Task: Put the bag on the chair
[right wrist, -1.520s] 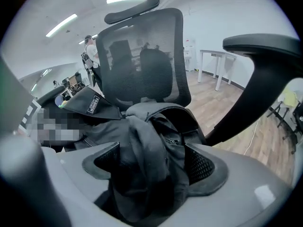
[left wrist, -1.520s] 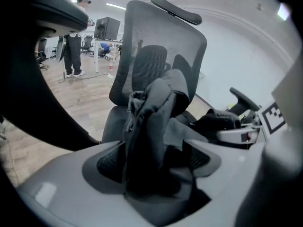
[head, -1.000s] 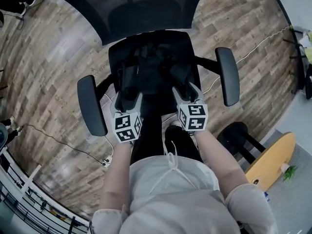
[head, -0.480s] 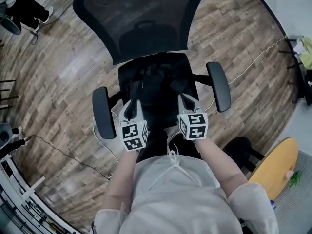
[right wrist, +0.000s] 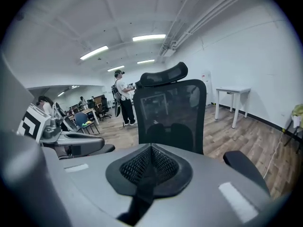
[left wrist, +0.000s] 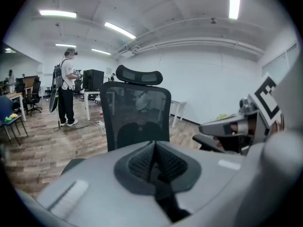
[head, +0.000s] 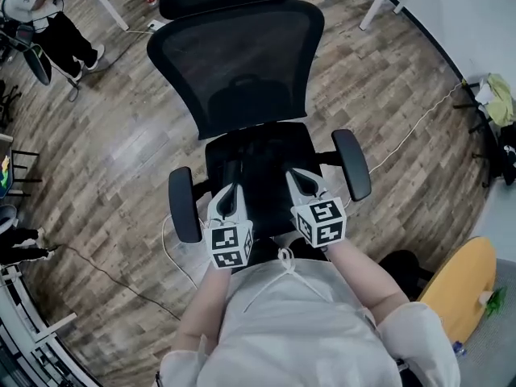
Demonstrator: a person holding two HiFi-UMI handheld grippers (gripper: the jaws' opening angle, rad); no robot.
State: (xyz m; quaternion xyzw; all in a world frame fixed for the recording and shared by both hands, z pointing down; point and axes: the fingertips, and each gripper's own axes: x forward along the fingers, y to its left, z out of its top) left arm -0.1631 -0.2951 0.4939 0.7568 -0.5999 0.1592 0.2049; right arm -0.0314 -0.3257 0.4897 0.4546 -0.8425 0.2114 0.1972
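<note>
L gripper: jaws just closed, together, empty.
R gripper: jaws together, empty.
Black bag: on seat of black mesh-backed office chair.

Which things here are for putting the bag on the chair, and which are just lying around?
For the job:
- black bag, on the seat
- chair
- left tool and right tool, both shut and empty

Just lying about:
- white cable on the floor
- orange board
- white table
- person standing far off
</note>
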